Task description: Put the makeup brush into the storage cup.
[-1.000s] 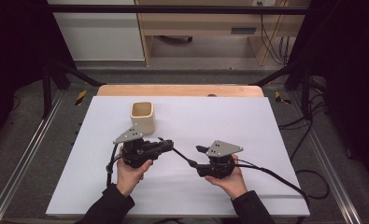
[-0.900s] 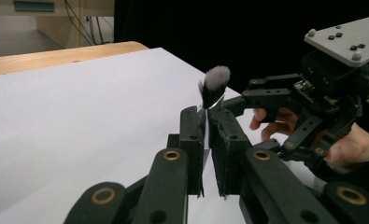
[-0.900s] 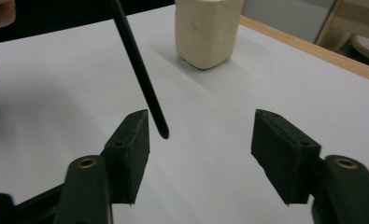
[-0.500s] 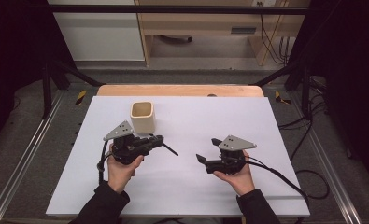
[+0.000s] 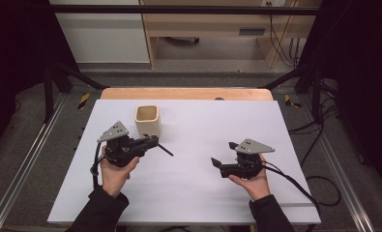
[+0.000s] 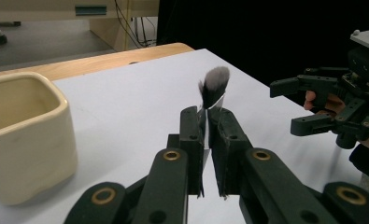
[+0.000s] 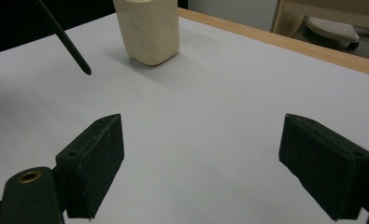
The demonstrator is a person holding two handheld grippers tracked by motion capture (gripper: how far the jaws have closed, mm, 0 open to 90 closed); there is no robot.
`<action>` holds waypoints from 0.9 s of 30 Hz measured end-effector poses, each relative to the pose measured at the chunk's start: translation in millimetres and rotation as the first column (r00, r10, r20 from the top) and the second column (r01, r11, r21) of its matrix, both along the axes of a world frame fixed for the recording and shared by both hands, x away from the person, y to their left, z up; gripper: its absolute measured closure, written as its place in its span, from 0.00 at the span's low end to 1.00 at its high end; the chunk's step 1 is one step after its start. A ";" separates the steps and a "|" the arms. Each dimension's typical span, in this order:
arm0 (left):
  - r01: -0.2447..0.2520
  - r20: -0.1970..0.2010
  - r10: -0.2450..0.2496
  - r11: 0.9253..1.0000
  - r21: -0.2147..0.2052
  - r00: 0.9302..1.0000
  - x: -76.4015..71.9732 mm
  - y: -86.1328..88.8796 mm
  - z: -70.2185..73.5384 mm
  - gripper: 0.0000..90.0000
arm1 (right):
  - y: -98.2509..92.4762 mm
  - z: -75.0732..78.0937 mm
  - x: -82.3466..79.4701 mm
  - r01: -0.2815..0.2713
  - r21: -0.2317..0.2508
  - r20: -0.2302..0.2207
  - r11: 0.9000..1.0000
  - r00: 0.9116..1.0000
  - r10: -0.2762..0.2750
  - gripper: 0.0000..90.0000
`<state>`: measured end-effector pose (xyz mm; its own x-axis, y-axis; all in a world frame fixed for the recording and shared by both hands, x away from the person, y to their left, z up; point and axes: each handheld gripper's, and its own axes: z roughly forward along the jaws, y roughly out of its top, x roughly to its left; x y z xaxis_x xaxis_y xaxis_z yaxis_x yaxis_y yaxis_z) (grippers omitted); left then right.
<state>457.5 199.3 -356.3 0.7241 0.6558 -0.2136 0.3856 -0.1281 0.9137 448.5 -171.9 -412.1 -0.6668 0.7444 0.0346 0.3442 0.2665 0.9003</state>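
My left gripper [image 5: 152,141] is shut on a slim black brush [image 5: 164,150] whose handle pokes out to the right, above the white sheet. In the left gripper view the grey bristle tuft of the brush [image 6: 215,86] stands just past the closed jaws of my left gripper [image 6: 205,114]. A cream square cup [image 5: 146,121] stands upright just behind that gripper. My right gripper [image 5: 224,153] is off to the right; its jaws have just been opening, with nothing between them. In the right gripper view the brush handle's tip [image 7: 65,42] hangs at the upper left, beside the cup [image 7: 147,28].
A white sheet [image 5: 203,193] covers the table, with a wooden edge [image 5: 186,93] at the back. Metal rails run along both sides, and cables lie on the floor at the right. The cup [image 6: 23,135] looms close at the left of the left gripper view, and my right gripper [image 6: 284,108] shows at its right.
A second ago both grippers met at the brush in the middle. The right gripper has let go and opened, and the hands have drawn apart, the left keeping the brush.
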 end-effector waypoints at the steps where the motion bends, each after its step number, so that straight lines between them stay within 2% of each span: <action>1: -0.004 0.000 0.004 1.000 0.002 1.000 0.1 1.2 0.7 0.93 | -1.3 -0.2 -0.1 0.003 -0.003 -0.003 1.000 1.000 -0.003 0.16; 7: -0.028 -0.002 0.028 0.999 0.016 1.000 0.8 8.2 4.6 0.93 | -10.6 -1.8 -0.6 0.024 0.004 -0.005 1.000 1.000 -0.024 0.15; 10: -0.044 0.011 0.044 0.998 0.035 0.999 0.4 9.9 7.0 0.93 | -16.7 -2.0 -0.8 0.038 0.008 -0.005 0.999 0.999 -0.038 0.15; 18: -0.076 0.020 0.075 0.996 0.053 0.997 2.4 14.3 11.4 0.93 | -29.2 -2.3 -0.7 0.072 0.015 -0.003 0.997 0.997 -0.072 0.14; 21: -0.088 0.018 0.087 0.994 0.059 0.996 4.5 16.4 12.9 0.93 | -33.4 -2.9 -0.8 0.080 0.014 -0.012 0.997 0.997 -0.080 0.14; 27: -0.115 0.025 0.113 0.992 0.058 0.993 8.0 23.0 18.7 0.93 | -42.5 -0.7 -1.7 0.099 0.029 -0.001 0.995 0.995 -0.099 0.14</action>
